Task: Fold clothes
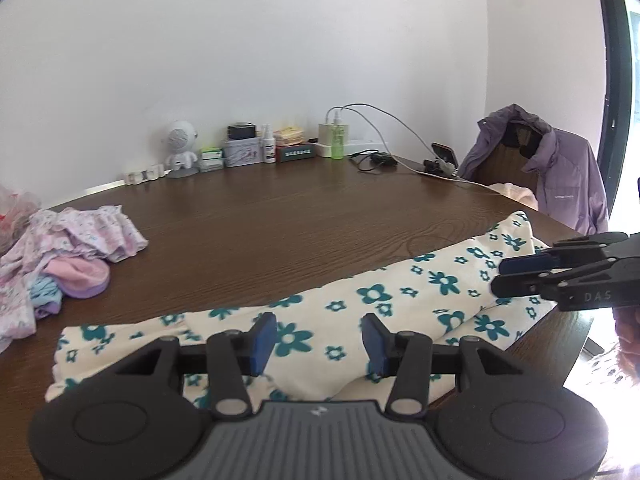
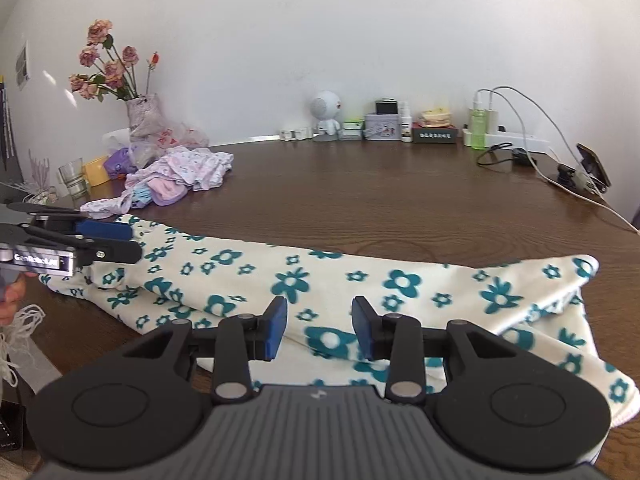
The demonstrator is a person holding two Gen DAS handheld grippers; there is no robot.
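Spanning both views as dark wood-grain worktop [image 1: 280,216]. Lying long and folded along its near edge as soft cream cloth [image 2: 360,280] printed with teal flowers, rumpled at both ends. Sitting heaped at the far left as pastel clothes [image 2: 180,176], frilled and crumpled. Draping over a chair, in the left view only, as a purple jacket [image 1: 560,168]. Standing in a vase, in the right view only, as dried roses [image 2: 108,64]. Hovering over the cloth with blue-padded fingers apart, nothing between: left gripper [image 1: 319,340] and right gripper [image 2: 319,328], neither pressing fabric.
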